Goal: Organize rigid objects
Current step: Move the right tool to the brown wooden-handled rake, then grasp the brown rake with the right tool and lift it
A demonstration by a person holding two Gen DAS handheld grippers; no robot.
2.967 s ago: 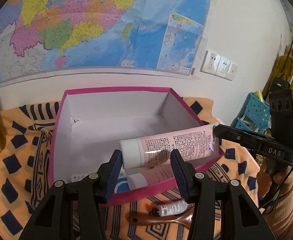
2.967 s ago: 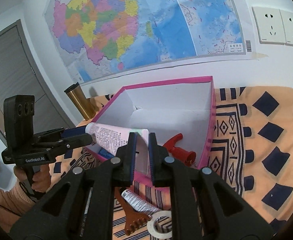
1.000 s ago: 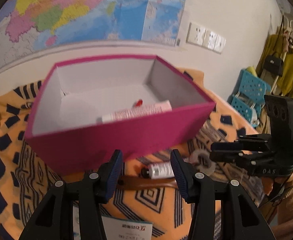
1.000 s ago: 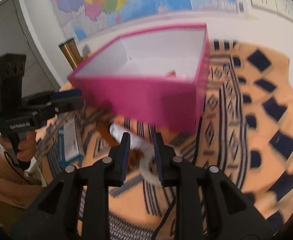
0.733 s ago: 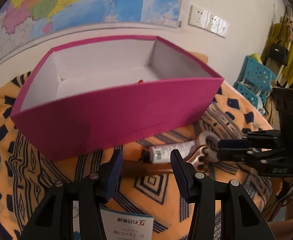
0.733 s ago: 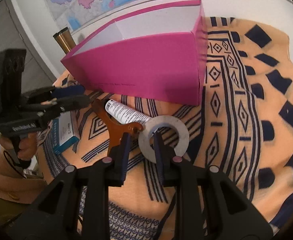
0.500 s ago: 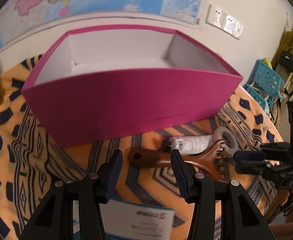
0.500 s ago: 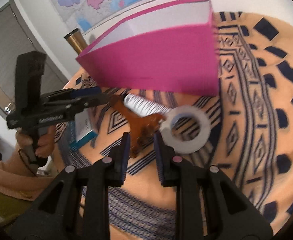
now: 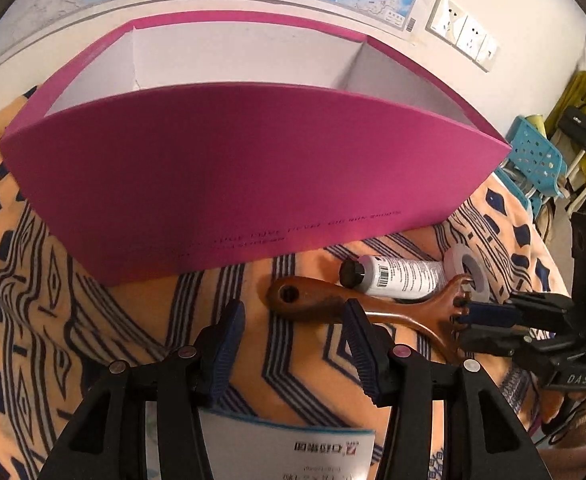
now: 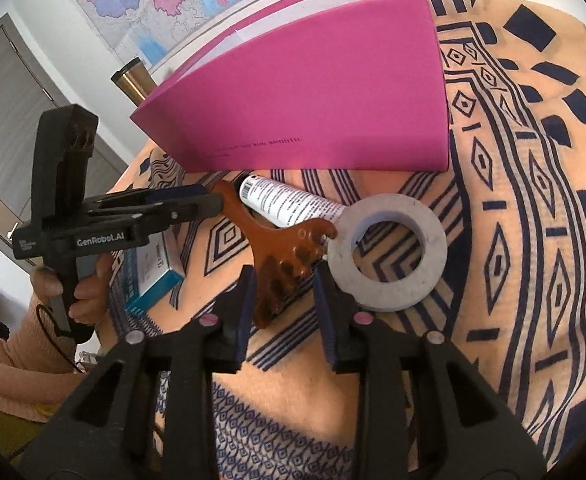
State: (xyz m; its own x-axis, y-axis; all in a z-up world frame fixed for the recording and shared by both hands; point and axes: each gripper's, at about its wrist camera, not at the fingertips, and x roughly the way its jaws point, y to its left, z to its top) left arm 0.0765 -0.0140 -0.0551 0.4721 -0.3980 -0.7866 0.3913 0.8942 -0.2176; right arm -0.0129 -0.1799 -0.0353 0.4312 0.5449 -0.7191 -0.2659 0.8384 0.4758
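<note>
A brown wooden back scratcher (image 9: 317, 304) lies on the patterned cloth in front of the pink box (image 9: 253, 168). My left gripper (image 9: 293, 320) is open, and the scratcher's handle end lies at its fingertips. In the right wrist view the scratcher's claw head (image 10: 281, 260) sits between the jaws of my right gripper (image 10: 284, 284). Those jaws are opening and do not press on it. A white tube (image 10: 289, 202) and a grey tape ring (image 10: 433, 264) lie beside the head. The left gripper (image 10: 209, 200) shows at the handle there. The right gripper (image 9: 469, 326) shows at the head in the left wrist view.
A blue and white carton (image 9: 285, 448) lies under my left gripper, near the table's front edge. A brass cylinder (image 10: 131, 80) stands behind the box's left corner. Blue plastic furniture (image 9: 533, 160) stands off to the right. A hand (image 10: 89, 288) holds the left gripper's grip.
Both grippers have come down in front of the box toward the scratcher. The right jaws, almost together before, now stand apart around the claw head. The left gripper has reached the handle end.
</note>
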